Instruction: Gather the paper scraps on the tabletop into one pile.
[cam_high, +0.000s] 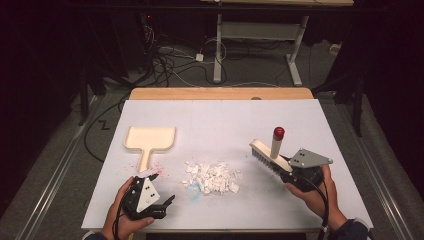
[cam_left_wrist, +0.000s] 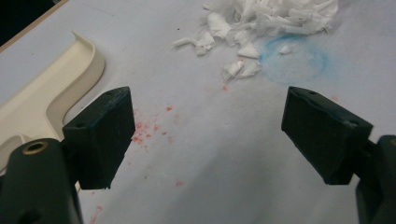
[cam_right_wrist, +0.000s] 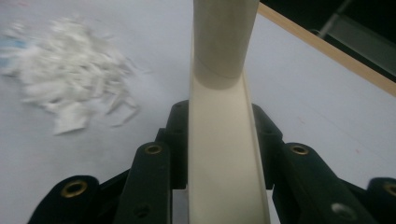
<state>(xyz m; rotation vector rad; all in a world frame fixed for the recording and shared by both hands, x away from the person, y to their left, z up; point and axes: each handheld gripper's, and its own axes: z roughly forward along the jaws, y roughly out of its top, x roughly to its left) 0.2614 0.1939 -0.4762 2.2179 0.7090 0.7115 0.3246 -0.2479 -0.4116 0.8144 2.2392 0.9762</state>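
Observation:
A cream hand brush (cam_high: 269, 156) with a red-tipped handle is lifted off the table at the right, bristles toward the paper pile. My right gripper (cam_high: 289, 172) is shut on the brush (cam_right_wrist: 224, 140), whose cream back runs up between the jaws. A heap of white paper scraps (cam_high: 212, 177) lies mid-table, left of the brush; the scraps (cam_right_wrist: 70, 79) look blurred in the right gripper view. A cream dustpan (cam_high: 149, 140) lies flat at the left. My left gripper (cam_high: 161, 189) rests near the front edge below the dustpan, open (cam_left_wrist: 205, 135), with bare table between its jaws.
Red specks (cam_left_wrist: 149, 128) and a blue ring stain (cam_left_wrist: 292, 58) mark the white table cover (cam_high: 220, 120). The wooden table edge (cam_high: 220, 93) runs along the far side. Beyond it are cables and a desk frame (cam_high: 260, 45) on the floor.

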